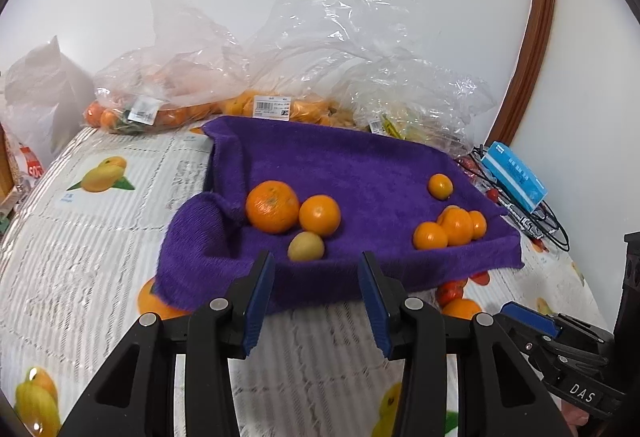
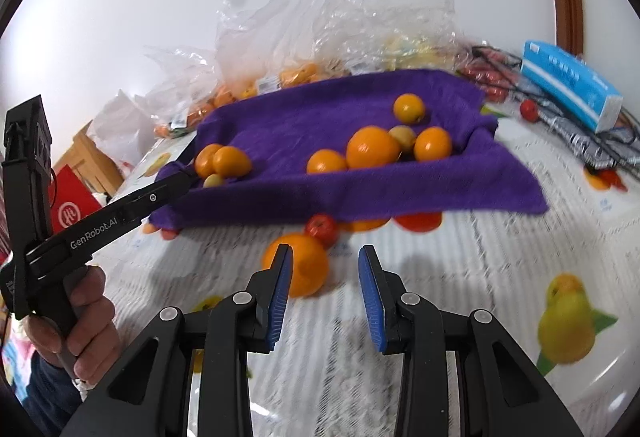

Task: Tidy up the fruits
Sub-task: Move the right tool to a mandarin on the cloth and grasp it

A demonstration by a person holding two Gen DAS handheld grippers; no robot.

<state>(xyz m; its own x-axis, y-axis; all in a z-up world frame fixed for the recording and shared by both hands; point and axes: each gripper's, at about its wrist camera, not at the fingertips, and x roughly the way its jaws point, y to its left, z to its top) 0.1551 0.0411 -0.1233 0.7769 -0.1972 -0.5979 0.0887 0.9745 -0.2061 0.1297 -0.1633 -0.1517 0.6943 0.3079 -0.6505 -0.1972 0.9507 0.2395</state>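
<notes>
Left gripper (image 1: 316, 293) low in the left wrist view, fingers apart with nothing between them, aimed at the near edge of a purple towel (image 1: 340, 165) draped over a box in the middle of the frame. On the towel, left of centre: a big orange (image 1: 272, 207) touching a smaller orange (image 1: 319, 215), with a yellow-green fruit (image 1: 306, 246) just below them near the towel's front edge. Toward the right side of the towel: a cluster of small oranges (image 1: 450, 227) pressed together, and a lone small orange (image 1: 440, 186) above them, apart from the rest. Behind the towel, in the upper half of the frame: clear plastic bags (image 1: 320, 49) with more oranges and price labels inside. Blue box (image 1: 514, 175) at the right edge, lying on dark cords.

Right gripper (image 2: 325, 291) at the bottom of the right wrist view, fingers spread wide and holding nothing. Loose orange (image 2: 300, 269) on the printed tablecloth (image 2: 460, 257) just beyond the left fingertip, partly hidden by it, with a small red fruit (image 2: 322, 229) touching it from behind, below the towel's hanging edge. Left gripper also visible at the left of this frame, gripped by a hand (image 2: 86, 321).
</notes>
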